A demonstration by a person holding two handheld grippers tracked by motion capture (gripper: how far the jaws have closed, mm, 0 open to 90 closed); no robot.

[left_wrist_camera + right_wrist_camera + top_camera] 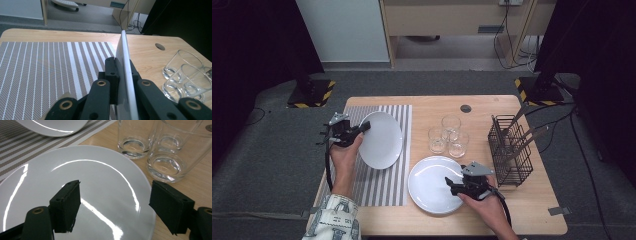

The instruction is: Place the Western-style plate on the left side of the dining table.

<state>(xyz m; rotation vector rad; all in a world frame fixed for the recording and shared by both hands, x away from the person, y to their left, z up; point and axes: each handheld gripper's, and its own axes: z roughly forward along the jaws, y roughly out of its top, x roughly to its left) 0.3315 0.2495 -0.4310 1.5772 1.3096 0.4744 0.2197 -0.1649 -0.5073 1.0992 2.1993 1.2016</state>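
At the left of the table, the left gripper point(362, 128) has its jaws pinched tight on the rim of a white plate point(382, 140), which it holds tilted above the striped mat point(382, 187). In the left gripper view the plate point(125, 75) stands edge-on between the two black pads, so the grip is on the rim alone. A plate like this is probably glazed ceramic: stiff, fairly heavy for a rim grip, smooth and slippery, and likely to chip or break if it drops. Gripped at one edge it will want to swing down, so it is best held deep over the rim and moved slowly.

Further right, a second plate point(432, 184) lies flat on the bare wood just beside the mat. The right gripper point(453, 184) hovers over its right side with its jaws wide apart and nothing between them; in the right gripper view both pads hang above the second plate point(100, 185). The rim nearest that hand looks like the place to take it, one pad under the lip.

Behind it stand three glasses point(448, 136), close together and fragile, and at the far right a wire rack point(511, 150) holding utensils.
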